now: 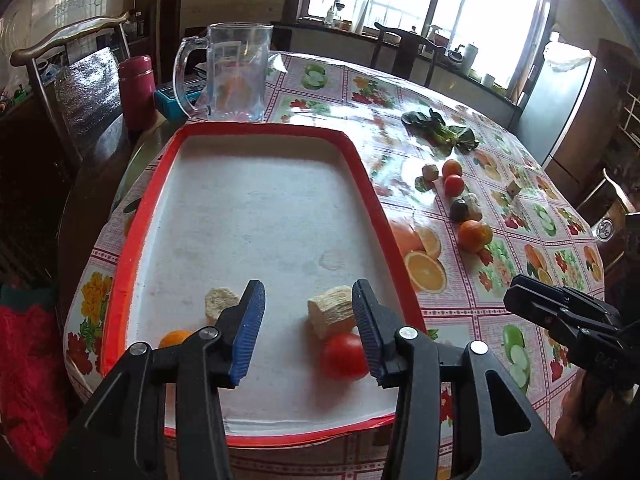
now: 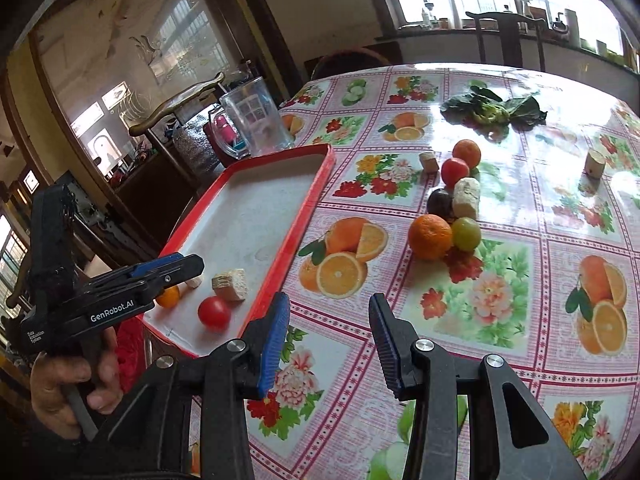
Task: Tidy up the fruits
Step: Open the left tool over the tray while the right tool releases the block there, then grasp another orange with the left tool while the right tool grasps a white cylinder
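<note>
Fingers of both the left gripper (image 1: 308,330) and right gripper (image 2: 329,340) gape wide and empty, the left over the red tray (image 1: 362,168) holding a tomato (image 1: 345,356), the right facing an orange (image 2: 430,237) on the desk (image 2: 520,208), probably next; round fruit, no long axis.

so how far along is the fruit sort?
Partly done. The red tray already holds a tomato, a small orange and two pale chunks. Nothing in hand: left gripper and right gripper are both open. A cluster including an orange is left on the tablecloth.
</note>
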Action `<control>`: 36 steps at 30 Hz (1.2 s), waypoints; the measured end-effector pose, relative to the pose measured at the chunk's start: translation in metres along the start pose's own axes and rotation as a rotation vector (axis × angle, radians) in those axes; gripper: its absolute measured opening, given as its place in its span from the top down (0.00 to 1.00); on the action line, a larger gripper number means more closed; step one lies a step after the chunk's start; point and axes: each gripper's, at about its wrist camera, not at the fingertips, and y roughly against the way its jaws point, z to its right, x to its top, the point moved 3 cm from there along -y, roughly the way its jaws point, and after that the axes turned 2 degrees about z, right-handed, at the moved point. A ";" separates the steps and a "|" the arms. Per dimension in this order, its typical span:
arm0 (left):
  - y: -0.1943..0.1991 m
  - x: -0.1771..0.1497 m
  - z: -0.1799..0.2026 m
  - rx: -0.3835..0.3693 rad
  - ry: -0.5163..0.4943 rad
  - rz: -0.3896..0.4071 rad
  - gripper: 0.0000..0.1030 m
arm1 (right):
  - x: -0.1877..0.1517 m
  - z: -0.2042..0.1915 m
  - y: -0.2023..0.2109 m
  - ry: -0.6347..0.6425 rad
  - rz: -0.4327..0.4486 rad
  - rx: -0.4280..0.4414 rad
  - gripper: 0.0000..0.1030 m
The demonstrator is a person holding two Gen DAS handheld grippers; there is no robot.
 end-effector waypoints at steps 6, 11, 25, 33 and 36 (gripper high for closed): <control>-0.006 -0.002 0.030 -0.042 -0.041 -0.016 0.58 | -0.004 0.023 0.009 -0.038 0.010 -0.031 0.58; -0.012 -0.004 0.055 -0.079 -0.073 -0.035 0.58 | -0.004 0.044 0.013 -0.068 0.017 -0.054 0.58; -0.043 0.001 0.125 -0.166 -0.155 -0.083 0.58 | 0.019 0.094 0.018 -0.095 0.039 -0.111 0.58; -0.077 0.015 0.153 -0.174 -0.192 -0.106 0.58 | 0.043 0.114 0.013 -0.110 0.058 -0.117 0.58; -0.092 0.022 0.161 -0.177 -0.200 -0.115 0.58 | 0.051 0.119 0.004 -0.111 0.050 -0.115 0.58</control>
